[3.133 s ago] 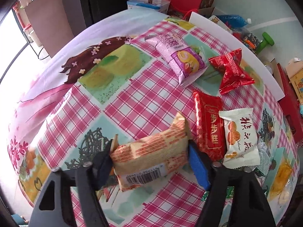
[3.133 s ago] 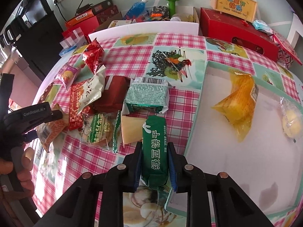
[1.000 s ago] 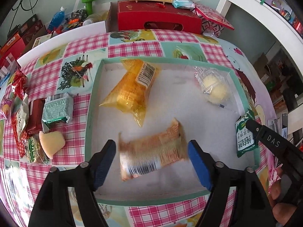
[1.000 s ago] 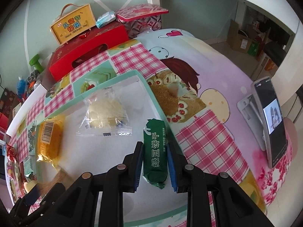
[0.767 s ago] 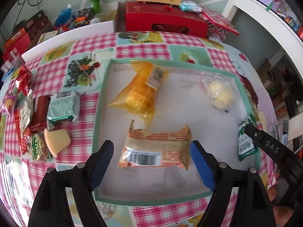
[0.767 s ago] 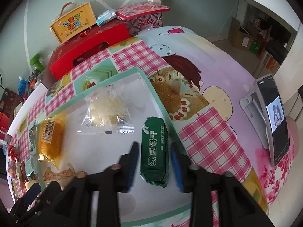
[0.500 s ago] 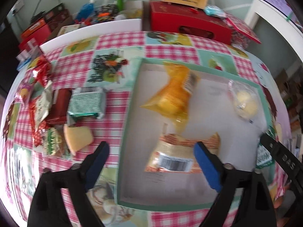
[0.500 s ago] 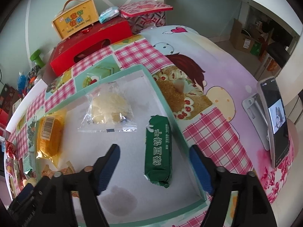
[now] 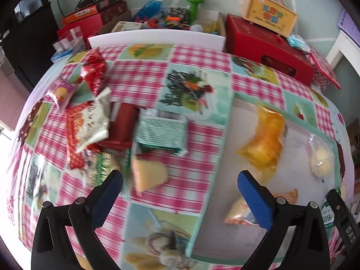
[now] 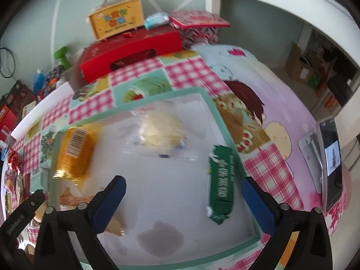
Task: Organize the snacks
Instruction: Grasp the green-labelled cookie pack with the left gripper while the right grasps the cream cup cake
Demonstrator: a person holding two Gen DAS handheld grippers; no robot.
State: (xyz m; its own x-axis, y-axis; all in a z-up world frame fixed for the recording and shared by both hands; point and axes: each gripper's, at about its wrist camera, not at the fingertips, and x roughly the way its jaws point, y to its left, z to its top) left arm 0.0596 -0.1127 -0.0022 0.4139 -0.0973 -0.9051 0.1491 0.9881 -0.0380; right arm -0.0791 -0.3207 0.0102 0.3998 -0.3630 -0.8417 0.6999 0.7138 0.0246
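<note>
My left gripper (image 9: 180, 191) hangs over the tray's left rim (image 9: 225, 139), its jaws opening with no snack between them. A yellow wedge snack (image 9: 148, 175) and a green-white packet (image 9: 162, 132) lie just ahead on the checked cloth. The orange brick-print packet (image 9: 238, 211) rests in the tray, half hidden by my right-hand finger. My right gripper (image 10: 183, 193) is over the tray floor, jaws opening. The green biscuit packet (image 10: 221, 180) lies loose beside its right finger, untouched. A yellow packet (image 10: 74, 150) and a clear-wrapped cake (image 10: 159, 132) share the tray.
Several more snack packets (image 9: 90, 121) are heaped at the left of the cloth. A red box (image 9: 267, 47) with a yellow case (image 9: 267, 11) stands behind the tray. A phone on a stand (image 10: 330, 157) sits near the table's right edge.
Both grippers let go: the orange packet and the green biscuit packet now lie in the tray. The left gripper swung left toward the snack heap. The right gripper's jaws spread wide.
</note>
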